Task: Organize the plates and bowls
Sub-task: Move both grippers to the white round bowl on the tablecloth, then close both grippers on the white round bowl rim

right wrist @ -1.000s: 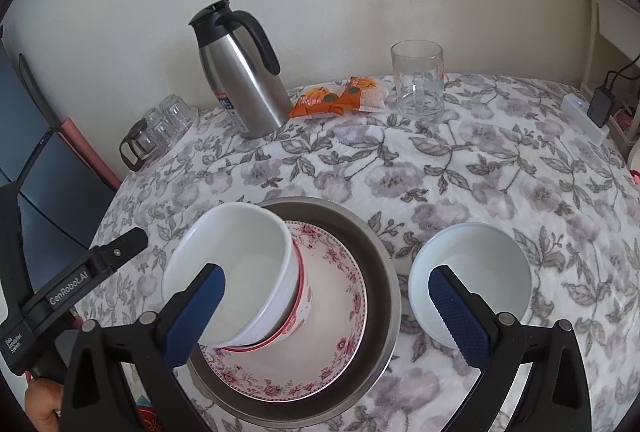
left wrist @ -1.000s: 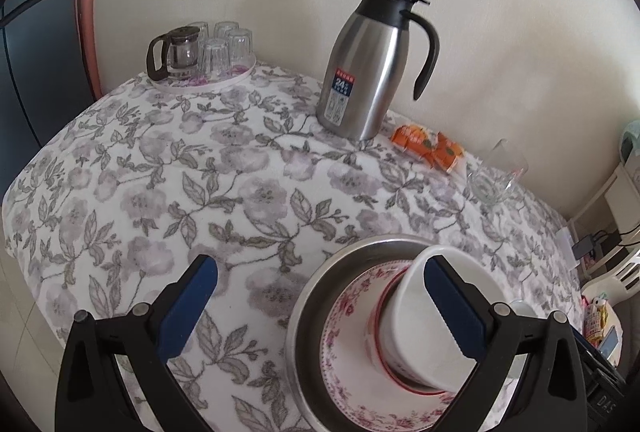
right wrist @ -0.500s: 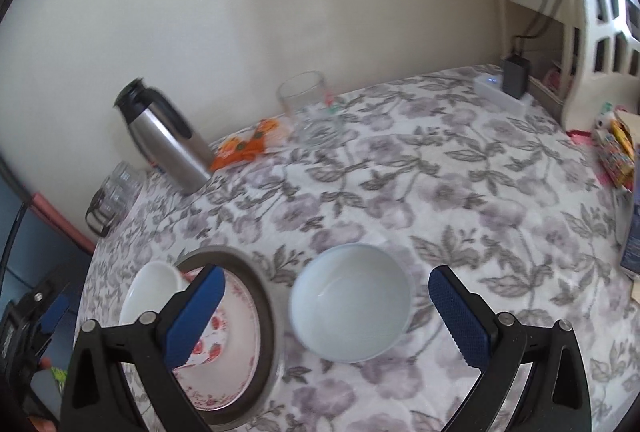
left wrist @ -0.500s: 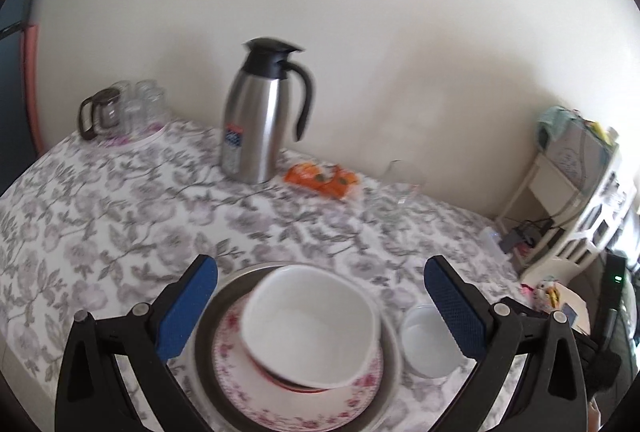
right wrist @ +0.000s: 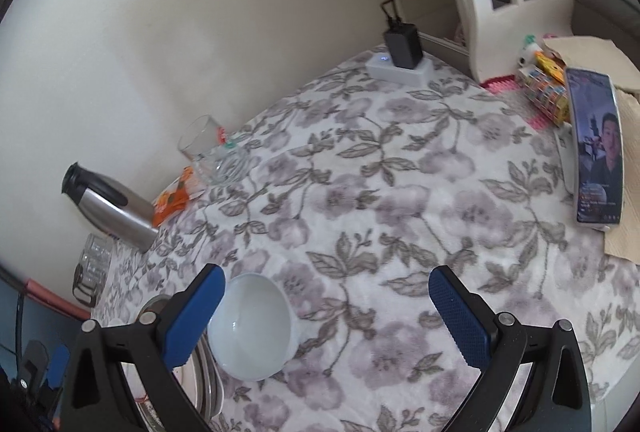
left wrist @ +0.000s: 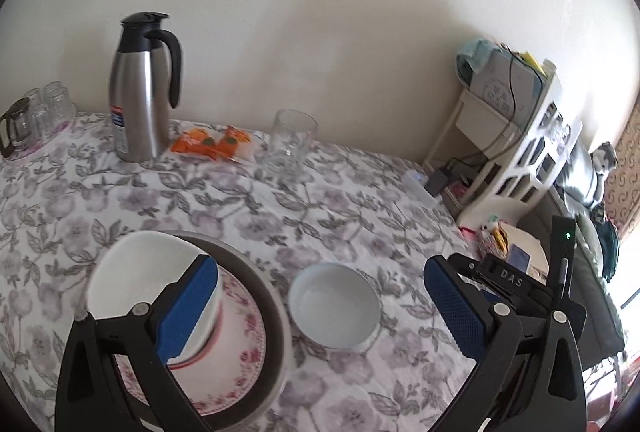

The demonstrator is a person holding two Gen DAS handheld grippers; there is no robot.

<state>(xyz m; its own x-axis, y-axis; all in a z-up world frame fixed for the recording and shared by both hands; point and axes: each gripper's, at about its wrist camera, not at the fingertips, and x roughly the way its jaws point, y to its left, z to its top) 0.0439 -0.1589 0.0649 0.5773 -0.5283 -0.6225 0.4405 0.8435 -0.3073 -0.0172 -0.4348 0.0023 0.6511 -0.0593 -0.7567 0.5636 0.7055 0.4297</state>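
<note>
A large white bowl (left wrist: 136, 272) with a red band sits on a pink-flowered plate (left wrist: 240, 344), which lies in a grey metal pan (left wrist: 276, 316) at the lower left of the left wrist view. A small white bowl (left wrist: 334, 306) stands on the tablecloth just right of the pan; it also shows in the right wrist view (right wrist: 250, 326). My left gripper (left wrist: 320, 308) is open above the small bowl and holds nothing. My right gripper (right wrist: 328, 316) is open and empty, with the small bowl beside its left finger (right wrist: 192, 316).
A steel thermos (left wrist: 140, 87), an orange snack packet (left wrist: 212, 143) and a clear glass (left wrist: 290, 143) stand near the wall. A tray of glasses (left wrist: 32, 123) is at far left. A phone (right wrist: 596, 147), a charger (right wrist: 402, 61) and a white shelf (left wrist: 520, 151) are to the right.
Both cameras have swung to the right. The small white bowl now sits between my left gripper's fingers in view, and the right view has moved off the pan toward the table's right side.
</note>
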